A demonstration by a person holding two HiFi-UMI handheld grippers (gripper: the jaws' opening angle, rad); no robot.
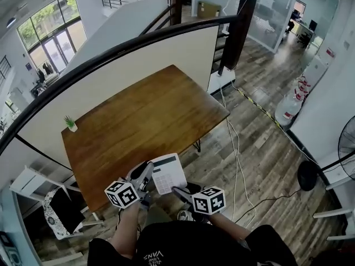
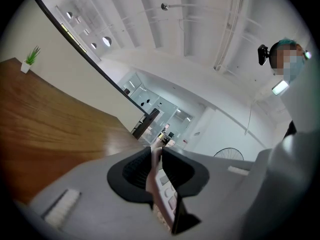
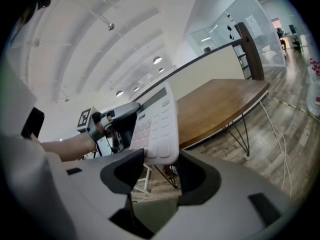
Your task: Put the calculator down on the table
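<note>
white calculator (image 1: 168,173) clamped edge-on in the left gripper (image 2: 157,155); the right gripper (image 3: 161,160) gapes wide at its lower edge.

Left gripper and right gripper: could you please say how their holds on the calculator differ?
The left gripper is shut on the calculator's edge; the right gripper has its jaws apart, the calculator's lower end at their tips. The left gripper sees it edge-on, the right gripper face-on. Both hover short of the table's near edge.

White calculator (image 1: 168,173), brown wood-grain table (image 1: 144,110), green plant (image 1: 70,122), grey-brown plank floor (image 1: 266,148)
</note>
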